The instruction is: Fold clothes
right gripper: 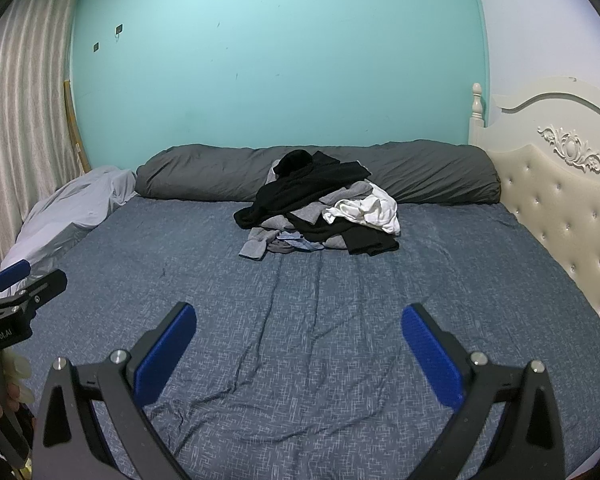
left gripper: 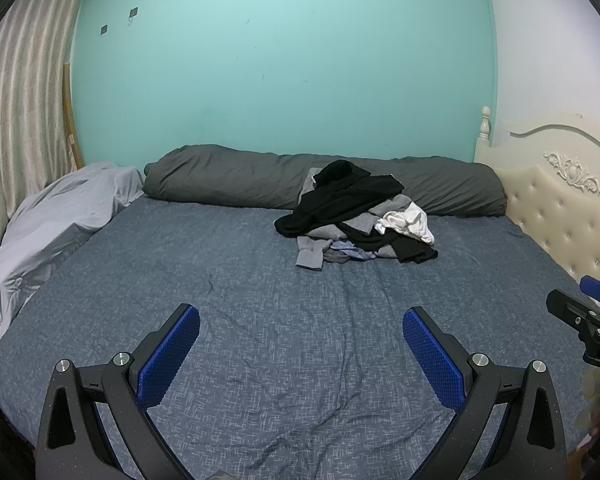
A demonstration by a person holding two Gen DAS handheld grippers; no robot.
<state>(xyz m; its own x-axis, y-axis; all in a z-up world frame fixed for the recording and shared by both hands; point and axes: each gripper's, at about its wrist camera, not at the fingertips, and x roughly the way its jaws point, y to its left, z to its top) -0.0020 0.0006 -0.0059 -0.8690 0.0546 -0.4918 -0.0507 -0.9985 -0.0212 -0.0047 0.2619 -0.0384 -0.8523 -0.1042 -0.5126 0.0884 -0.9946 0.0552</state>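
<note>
A pile of clothes (left gripper: 356, 216) lies at the far side of the bed, black, grey, white and light blue pieces heaped together; it also shows in the right wrist view (right gripper: 320, 212). My left gripper (left gripper: 300, 356) is open and empty, low over the blue bedsheet (left gripper: 240, 280), well short of the pile. My right gripper (right gripper: 298, 354) is open and empty, also over the sheet (right gripper: 340, 320) near the front. The right gripper shows at the right edge of the left wrist view (left gripper: 588, 312); the left gripper shows at the left edge of the right wrist view (right gripper: 16, 292).
A long dark grey bolster (left gripper: 228, 180) lies along the teal wall behind the pile. A light grey duvet (left gripper: 52, 224) is bunched at the left edge. A cream tufted headboard (left gripper: 560, 208) borders the right side. Striped curtains (left gripper: 16, 112) hang at the left.
</note>
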